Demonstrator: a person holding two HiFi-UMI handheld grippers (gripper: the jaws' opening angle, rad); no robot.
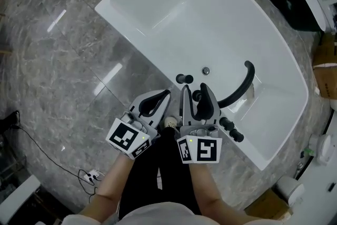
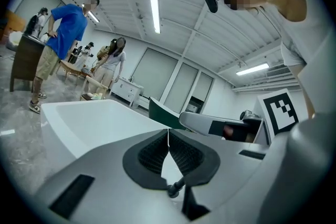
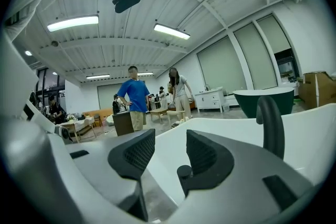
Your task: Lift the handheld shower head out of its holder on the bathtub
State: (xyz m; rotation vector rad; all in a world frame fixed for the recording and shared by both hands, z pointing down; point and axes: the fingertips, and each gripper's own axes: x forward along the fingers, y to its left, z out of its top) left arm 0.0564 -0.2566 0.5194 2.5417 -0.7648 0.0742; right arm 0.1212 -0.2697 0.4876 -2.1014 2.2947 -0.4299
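Now L hand-held gripper [image 2: 168, 131] jaws together, empty; R hand-held gripper [image 3: 170, 138] jaws apart, nothing between, at near rim of glossy white oval bathtub [image 1: 210, 13], left of curved black fitting [image 1: 241, 87].

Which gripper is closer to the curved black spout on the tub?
Right. The right gripper is beside the spout; the left gripper is farther away, beyond the right one.

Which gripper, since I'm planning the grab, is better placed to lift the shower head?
Right, likely. The right gripper is open and nearer the shower head on the bathtub rim; the left gripper is shut and farther off.
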